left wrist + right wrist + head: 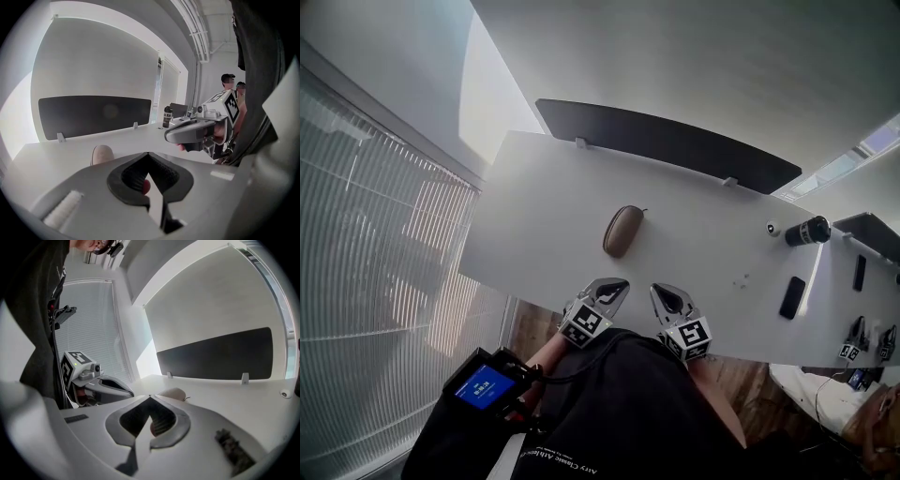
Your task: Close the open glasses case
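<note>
I judge this to be either before the reach or after the job: the glasses case [622, 231] lies on the white table [534, 206], and from above it looks like a sealed oval, though it is too small for me to be sure. My left claw [614, 289] and right claw [667, 297] hover side by side just short of the case, clear of it, both clenched on nothing, tips aimed toward it. If the lid is ajar, I must reach forward and press it down.
</note>
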Demonstrator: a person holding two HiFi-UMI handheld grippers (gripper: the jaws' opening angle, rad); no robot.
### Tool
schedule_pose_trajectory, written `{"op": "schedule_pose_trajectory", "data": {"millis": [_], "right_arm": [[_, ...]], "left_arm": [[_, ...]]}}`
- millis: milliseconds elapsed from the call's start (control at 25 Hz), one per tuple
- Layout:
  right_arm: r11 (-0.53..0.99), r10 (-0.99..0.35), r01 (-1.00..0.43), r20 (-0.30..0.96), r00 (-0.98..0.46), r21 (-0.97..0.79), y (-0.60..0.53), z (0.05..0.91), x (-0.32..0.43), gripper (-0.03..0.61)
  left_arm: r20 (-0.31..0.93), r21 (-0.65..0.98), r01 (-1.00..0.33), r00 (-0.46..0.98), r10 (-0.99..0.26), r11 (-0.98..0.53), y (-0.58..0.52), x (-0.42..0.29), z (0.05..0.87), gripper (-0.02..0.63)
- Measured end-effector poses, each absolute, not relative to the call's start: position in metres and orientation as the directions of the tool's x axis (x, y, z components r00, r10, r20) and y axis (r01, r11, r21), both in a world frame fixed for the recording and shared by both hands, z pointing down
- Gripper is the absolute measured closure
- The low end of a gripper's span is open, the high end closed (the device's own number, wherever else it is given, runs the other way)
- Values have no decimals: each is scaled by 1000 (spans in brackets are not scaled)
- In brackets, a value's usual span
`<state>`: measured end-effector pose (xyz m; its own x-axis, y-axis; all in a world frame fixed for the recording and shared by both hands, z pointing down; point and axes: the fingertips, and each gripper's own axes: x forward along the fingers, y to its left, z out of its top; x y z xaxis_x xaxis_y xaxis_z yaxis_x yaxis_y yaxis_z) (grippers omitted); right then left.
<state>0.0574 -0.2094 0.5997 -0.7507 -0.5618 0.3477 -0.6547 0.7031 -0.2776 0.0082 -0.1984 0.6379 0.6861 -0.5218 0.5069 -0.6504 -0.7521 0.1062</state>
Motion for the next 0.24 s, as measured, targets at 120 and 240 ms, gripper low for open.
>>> {"op": "schedule_pose_trajectory", "data": {"millis": [120, 240], "right_arm": [[711, -554, -643, 338, -761, -285, -208, 597, 63, 575], [711, -548, -636, 331, -768, -301, -207, 589, 69, 575]], "left_arm": [[507, 100, -655, 681, -528, -749, -197, 16, 638, 607], [514, 110, -664, 675, -530, -739, -193, 24, 634, 607]]}}
